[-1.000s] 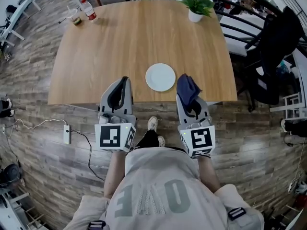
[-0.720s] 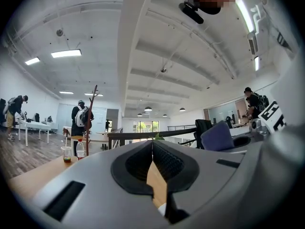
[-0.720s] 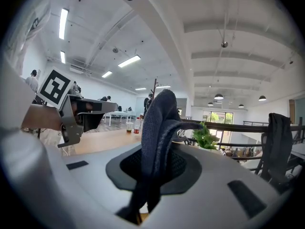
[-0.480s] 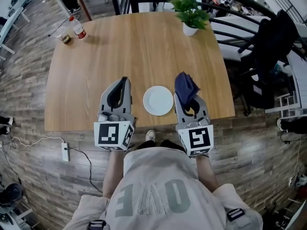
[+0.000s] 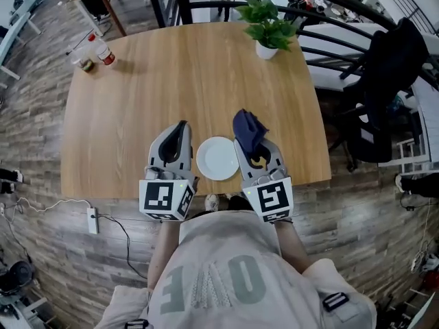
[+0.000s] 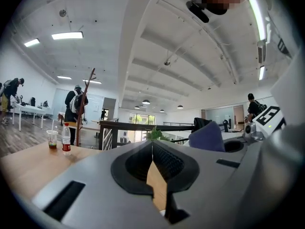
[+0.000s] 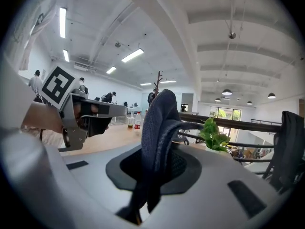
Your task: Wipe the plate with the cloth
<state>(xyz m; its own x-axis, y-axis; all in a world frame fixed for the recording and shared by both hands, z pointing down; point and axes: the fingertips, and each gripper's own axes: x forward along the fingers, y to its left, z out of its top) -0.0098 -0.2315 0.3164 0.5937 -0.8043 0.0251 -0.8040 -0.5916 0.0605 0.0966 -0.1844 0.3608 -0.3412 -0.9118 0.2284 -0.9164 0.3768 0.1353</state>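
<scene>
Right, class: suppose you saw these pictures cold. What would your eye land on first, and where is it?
The white plate lies by the table's near edge, between the two grippers. The right gripper is shut on a bunched dark blue cloth just right of the plate, and the left gripper is shut and empty on its left. A potted plant stands at the far edge.

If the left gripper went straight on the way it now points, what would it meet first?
Probably the potted plant at the table's far edge: it sits just over the left gripper's shut tips in that gripper's view. The plate lies off to the right. Depth is uncertain.
</scene>
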